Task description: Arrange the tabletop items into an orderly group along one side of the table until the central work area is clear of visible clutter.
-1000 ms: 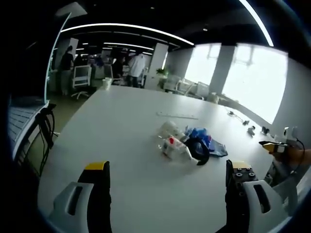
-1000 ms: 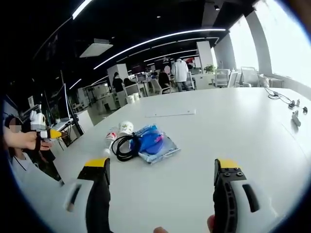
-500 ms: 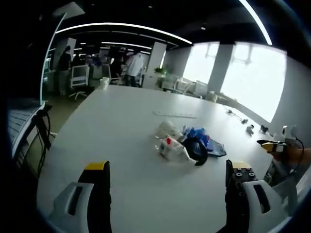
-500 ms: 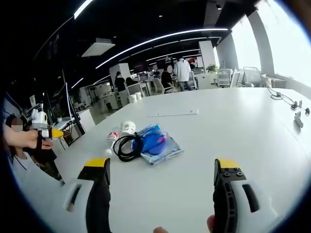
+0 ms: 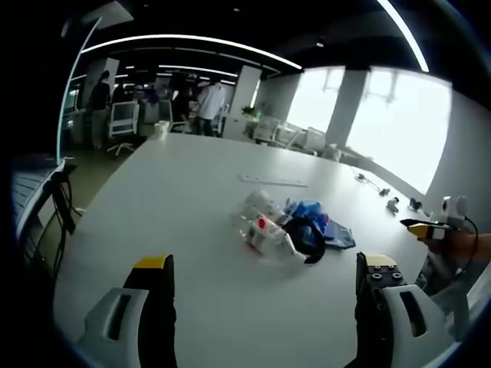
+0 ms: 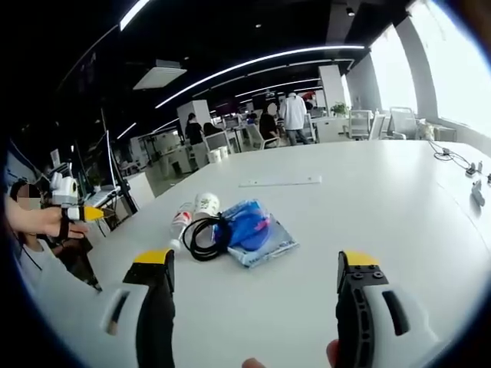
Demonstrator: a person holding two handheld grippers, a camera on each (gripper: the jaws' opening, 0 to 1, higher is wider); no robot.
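Observation:
A small cluster lies mid-table. In the left gripper view it holds a white cup (image 5: 258,202), a clear bottle with a red label (image 5: 261,229), a coiled black cable (image 5: 311,238) and a blue pouch in clear plastic (image 5: 316,214). My left gripper (image 5: 265,264) stands open, short of the cluster and holding nothing. In the right gripper view the cup (image 6: 205,203), bottle (image 6: 179,223), cable (image 6: 199,234) and pouch (image 6: 254,227) lie ahead and to the left. My right gripper (image 6: 257,261) is open and apart from them.
A thin flat strip (image 6: 280,182) lies on the white table (image 6: 383,199) beyond the cluster. Small cables and plugs (image 5: 387,201) sit near the window-side edge. The other gripper, held in a hand, shows at each view's side (image 5: 430,228) (image 6: 73,212). Desks, chairs and people stand far behind.
Both cameras have drifted a little, so the cluster sits slightly lower and further left in the left gripper view and slightly right in the right gripper view. The items themselves have not moved.

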